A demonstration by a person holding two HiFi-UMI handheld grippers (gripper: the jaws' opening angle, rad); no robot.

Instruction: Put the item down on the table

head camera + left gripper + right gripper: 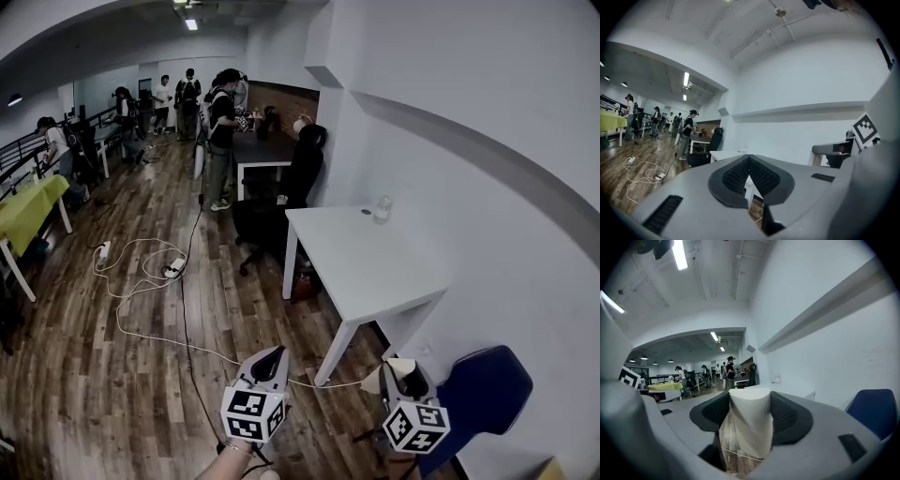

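Observation:
A pale white, cone-like item (749, 423) sits between the dark ribbed pads of my right gripper (750, 399), which press on both its sides. In the head view that gripper (401, 372) hangs low at the bottom right with the item (386, 377) in it, short of the near corner of the white table (375, 272). My left gripper (273, 359) is beside it at bottom centre. In the left gripper view its jaws (749, 160) meet at the tips with nothing between them.
A small clear bottle (382, 208) stands at the table's far edge by the wall. A blue chair (483, 394) is just right of my right gripper. A black office chair (267, 220), white cables (141, 272) on the wood floor and several people (220, 136) lie further off.

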